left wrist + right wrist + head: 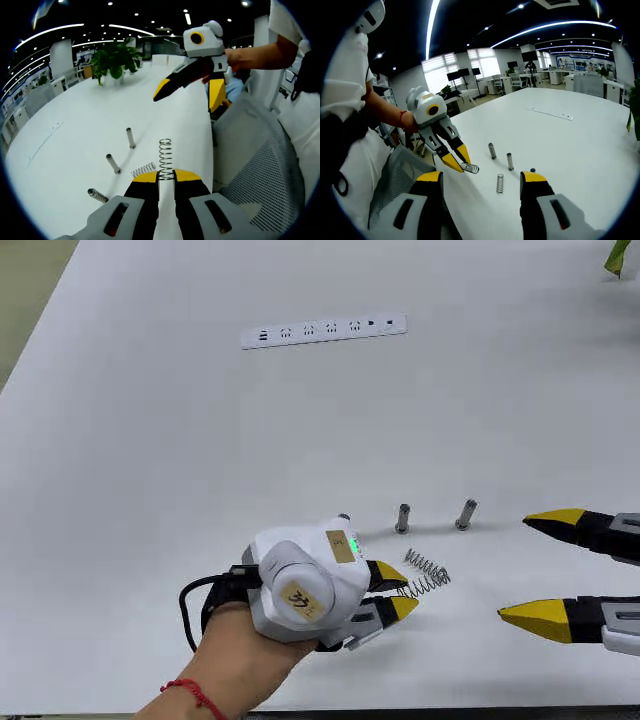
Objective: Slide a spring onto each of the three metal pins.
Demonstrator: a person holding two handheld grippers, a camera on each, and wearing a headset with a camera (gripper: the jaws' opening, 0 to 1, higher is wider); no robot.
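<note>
Spring clamped between left gripper tips | right gripper jaws apart

Three metal pins are counted on the counter. A fitted spring, a loose spring and a held spring are counted, three in all. One power strip is counted. Two grippers are counted: left gripper, right gripper.

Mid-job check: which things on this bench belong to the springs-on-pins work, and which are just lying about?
For the job: two bare pins, a third pin seemingly with a fitted spring on it, the gripped spring in the left gripper, a loose spring on the table.
Lying about: power strip, plant, mesh chair.
</note>
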